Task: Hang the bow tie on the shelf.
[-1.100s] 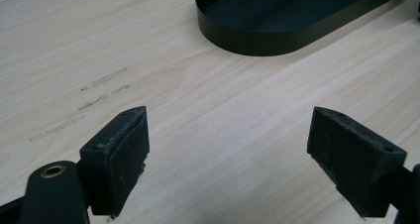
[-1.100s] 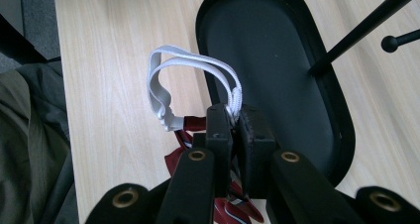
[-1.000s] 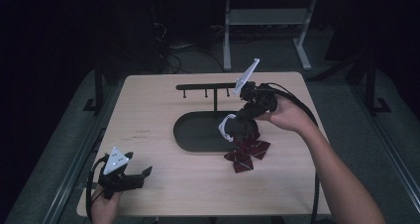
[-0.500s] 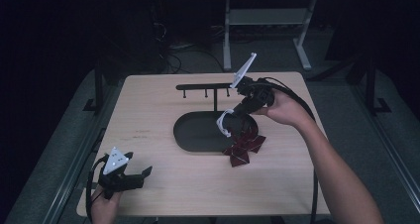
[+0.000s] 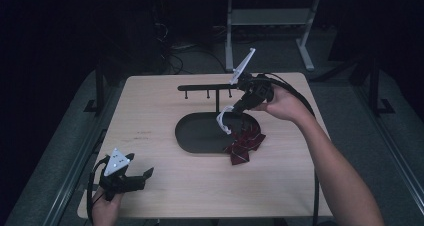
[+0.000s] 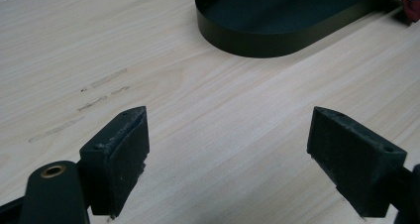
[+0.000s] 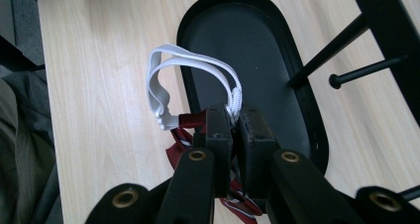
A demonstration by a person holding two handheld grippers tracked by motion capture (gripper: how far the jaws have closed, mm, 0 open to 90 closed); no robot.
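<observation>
The right gripper (image 5: 234, 115) hangs over the right end of the black oval metal tray (image 5: 192, 136), its fingers (image 7: 218, 135) pinched tight on the white elastic strap (image 7: 163, 85) of a dark red bow tie with thin pale stripes (image 5: 244, 142). In the right gripper view the strap loops up and away from the closed fingers, and the red cloth hangs below them. In the high view the bow tie droops from the strap, with its lower part on the light wooden bench (image 5: 150, 111) just beside the tray's right rim. A black bar rack with short pegs (image 5: 207, 88) rises from the tray behind the gripper. The left gripper (image 5: 131, 178) rests at the bench's near left corner, well apart from the tray, its fingers (image 6: 121, 149) spread wide with bare wood between them.
</observation>
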